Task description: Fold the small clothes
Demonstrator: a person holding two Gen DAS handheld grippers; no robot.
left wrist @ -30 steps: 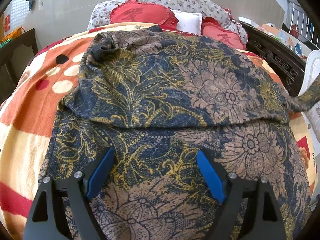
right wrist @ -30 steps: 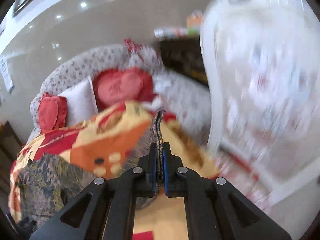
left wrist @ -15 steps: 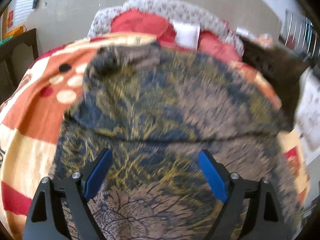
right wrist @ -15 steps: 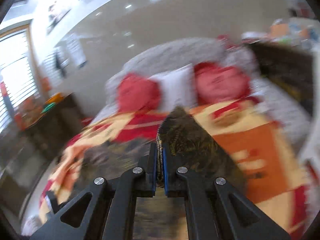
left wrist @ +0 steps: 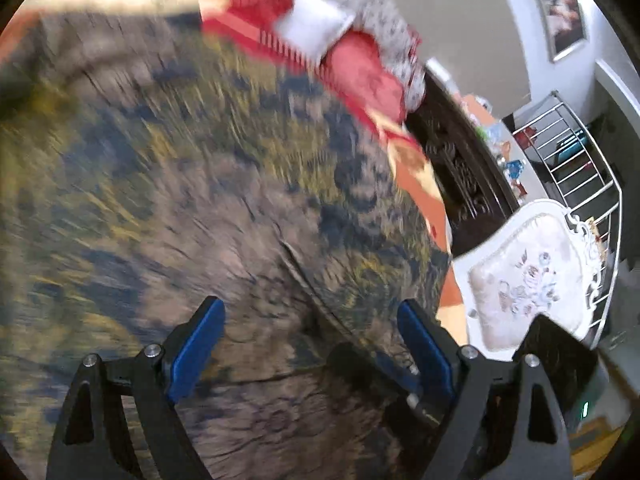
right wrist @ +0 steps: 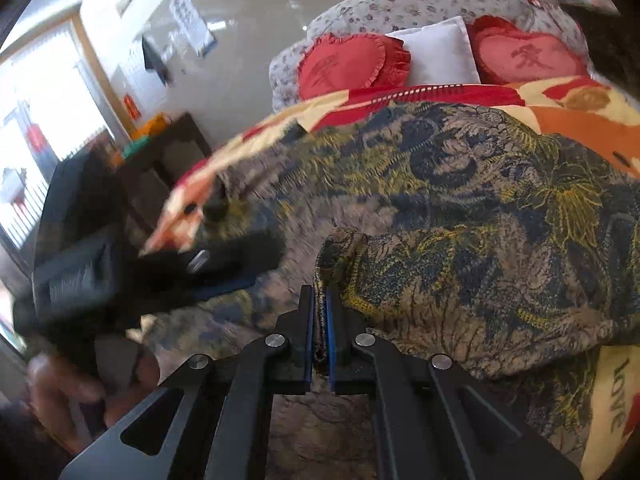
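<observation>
1. On the bed [right wrist: 580,128], a floral-print garment [right wrist: 460,184] lies spread from 9 to 3 o'clock.
2. Right gripper [right wrist: 319,312] fingers are clenched on a bunched fabric edge at 12 o'clock.
3. Left gripper [left wrist: 310,344] fingers are spread wide, holding nothing.
4. Soft, limp cloth likely drapes; edges and corners look best for grasping.

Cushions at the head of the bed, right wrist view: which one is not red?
The middle cushion: plain white and rectangular, wedged between two red heart-shaped cushions, left and right.

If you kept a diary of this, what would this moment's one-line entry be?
right gripper: shut on blue-and-gold floral patterned garment | left gripper: open above it | surface: orange-and-red patterned bedspread
</observation>
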